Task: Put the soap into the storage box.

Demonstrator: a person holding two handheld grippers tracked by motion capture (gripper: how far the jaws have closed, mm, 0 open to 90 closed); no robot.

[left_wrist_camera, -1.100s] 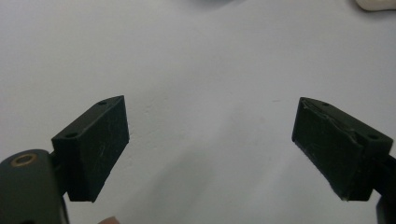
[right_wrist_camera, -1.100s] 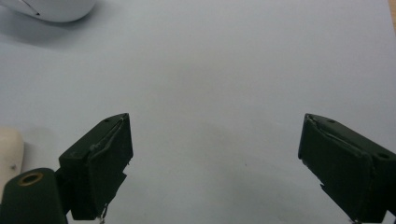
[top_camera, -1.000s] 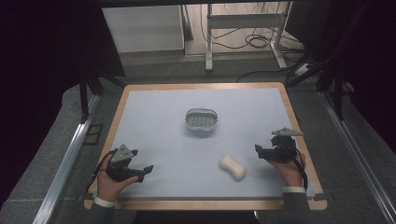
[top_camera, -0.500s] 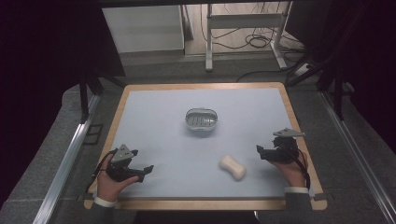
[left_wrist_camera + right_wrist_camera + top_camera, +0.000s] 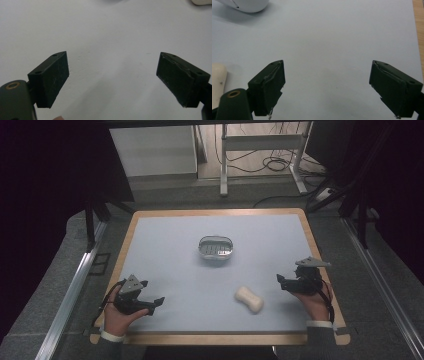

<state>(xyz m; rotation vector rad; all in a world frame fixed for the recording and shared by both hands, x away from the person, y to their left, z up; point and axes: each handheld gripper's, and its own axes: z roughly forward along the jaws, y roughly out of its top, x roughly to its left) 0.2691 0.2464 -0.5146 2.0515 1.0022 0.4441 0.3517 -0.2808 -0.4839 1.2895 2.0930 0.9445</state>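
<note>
Soap bar [image 5: 249, 299]: cream-white, waisted like a peanut, lying flat & slanted on the tabletop [image 5: 165, 245] nr its front edge, right of centre, betw. the grippers, closer to the right one. Right gripper [image 5: 281, 279] jaws wide, just been closing a bit, nothing betw. them. Left gripper [image 5: 159, 301] wide open, empty. Right gripper view adds a speck on the soap's end [image 5: 217, 85]; high view adds the metal soap dish [image 5: 216, 247] mid-table.
</note>
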